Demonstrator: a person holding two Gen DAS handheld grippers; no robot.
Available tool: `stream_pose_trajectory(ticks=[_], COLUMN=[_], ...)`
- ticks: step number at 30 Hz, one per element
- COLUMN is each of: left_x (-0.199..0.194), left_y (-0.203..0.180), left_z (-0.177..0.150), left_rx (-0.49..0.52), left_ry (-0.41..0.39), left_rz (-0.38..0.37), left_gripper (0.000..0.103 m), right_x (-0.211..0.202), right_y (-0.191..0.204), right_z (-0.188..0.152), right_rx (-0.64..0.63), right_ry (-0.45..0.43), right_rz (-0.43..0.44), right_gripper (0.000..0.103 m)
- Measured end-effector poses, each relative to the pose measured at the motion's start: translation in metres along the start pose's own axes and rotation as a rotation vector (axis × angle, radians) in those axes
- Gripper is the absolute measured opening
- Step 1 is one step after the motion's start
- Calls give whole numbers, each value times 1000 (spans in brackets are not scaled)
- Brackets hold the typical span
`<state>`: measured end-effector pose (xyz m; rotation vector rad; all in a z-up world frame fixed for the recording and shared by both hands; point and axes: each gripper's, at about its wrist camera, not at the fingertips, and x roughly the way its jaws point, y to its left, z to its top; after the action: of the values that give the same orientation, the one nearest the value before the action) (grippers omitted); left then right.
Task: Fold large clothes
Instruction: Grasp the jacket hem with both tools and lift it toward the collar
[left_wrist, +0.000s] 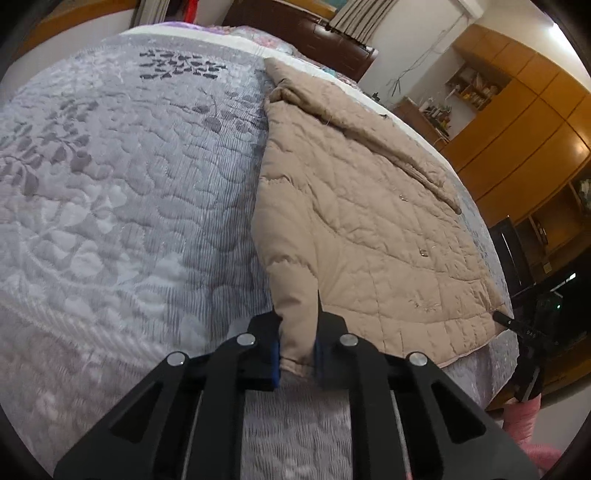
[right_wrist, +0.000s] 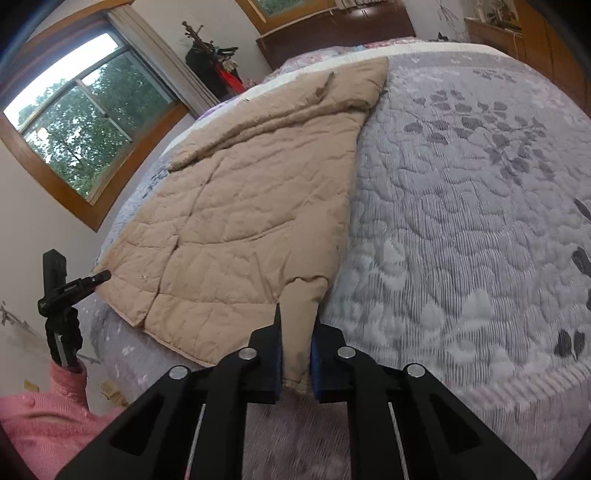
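Jaws of both grippers clamping beige coat (left_wrist: 354, 206), bed (left_wrist: 122, 206)

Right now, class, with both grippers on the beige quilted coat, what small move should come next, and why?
Probably lift both corners together: the left gripper and right gripper are each shut on a near corner of the coat, which lies flat on the bed.

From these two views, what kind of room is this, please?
Most likely a home bedroom. A large bed with a grey quilted bedspread fills both views, a dark wooden headboard stands at its far end, and wooden wardrobe cabinets line one wall.
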<state>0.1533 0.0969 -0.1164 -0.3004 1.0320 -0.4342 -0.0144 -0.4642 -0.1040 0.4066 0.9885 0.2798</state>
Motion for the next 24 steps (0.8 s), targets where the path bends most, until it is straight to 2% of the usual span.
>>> stream_pose_trajectory(ticks=[7, 12, 15, 18, 21, 24], left_x=[-20, 5, 6, 4, -3, -18], left_y=[-1, 17, 21, 19, 10, 1], left_z=[-35, -53, -53, -54, -54, -54], left_rx=[37, -1, -19, -17, 16, 44], left_ry=[13, 47, 28, 23, 1, -36], left_rz=[27, 57, 36, 46, 63, 44], left_gripper=[11, 12, 12, 11, 11, 11], right_x=[-11, 9, 9, 7, 1, -13], right_y=[13, -6, -9, -9, -7, -3], right_z=[-37, -50, -52, -53, -52, -52], right_rx=[-35, 21, 36, 33, 33, 31], right_ry=[23, 60, 49, 41, 18, -16], right_rz=[-41, -31, -11, -13, -15, -4], right_gripper=[11, 11, 11, 11, 11, 11])
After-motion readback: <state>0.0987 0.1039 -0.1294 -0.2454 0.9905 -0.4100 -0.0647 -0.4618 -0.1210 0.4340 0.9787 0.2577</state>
